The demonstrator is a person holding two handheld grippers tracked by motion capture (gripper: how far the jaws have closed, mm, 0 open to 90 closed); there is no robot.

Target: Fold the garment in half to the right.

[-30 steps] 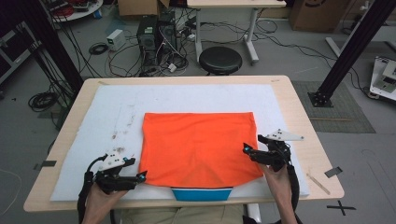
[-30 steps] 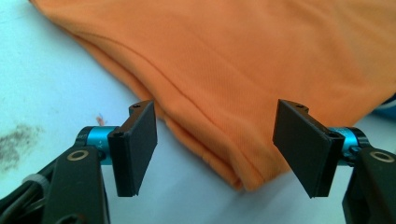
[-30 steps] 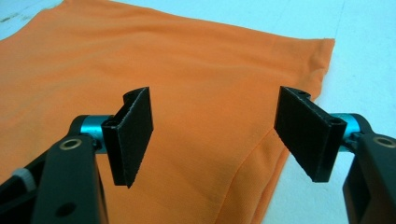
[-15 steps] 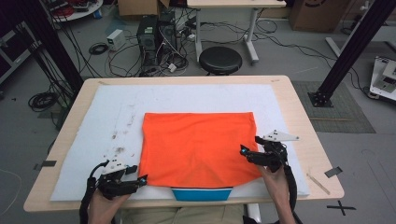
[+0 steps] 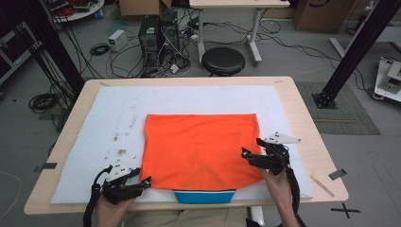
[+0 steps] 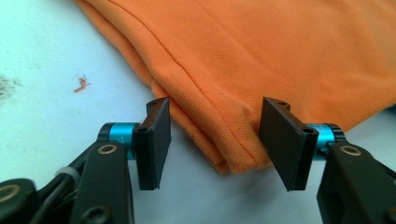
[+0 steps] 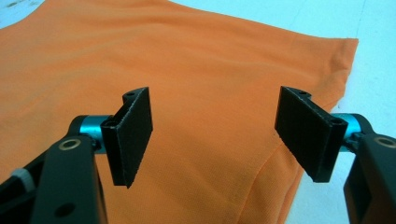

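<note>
An orange folded garment [image 5: 201, 149] lies flat in the middle of the white mat [image 5: 94, 123], with a blue band [image 5: 204, 196] showing under its near edge. My left gripper [image 5: 142, 182] is open at the garment's near left corner; in the left gripper view that corner [image 6: 229, 158] sits between the spread jaws without being pinched. My right gripper [image 5: 250, 156] is open above the garment's right side. In the right gripper view the orange cloth [image 7: 196, 93] and its side seam lie under the wide-apart jaws.
The mat covers a wooden table [image 5: 307, 142] and carries small dark specks [image 5: 120, 151] at the left. A wooden stick [image 5: 321, 187] and a tape patch [image 5: 337, 174] lie near the table's right front corner. A black stool [image 5: 223, 60] stands beyond the far edge.
My left gripper has slid right toward the garment's near left corner. My right gripper has shifted slightly left over the cloth. The garment lies as before.
</note>
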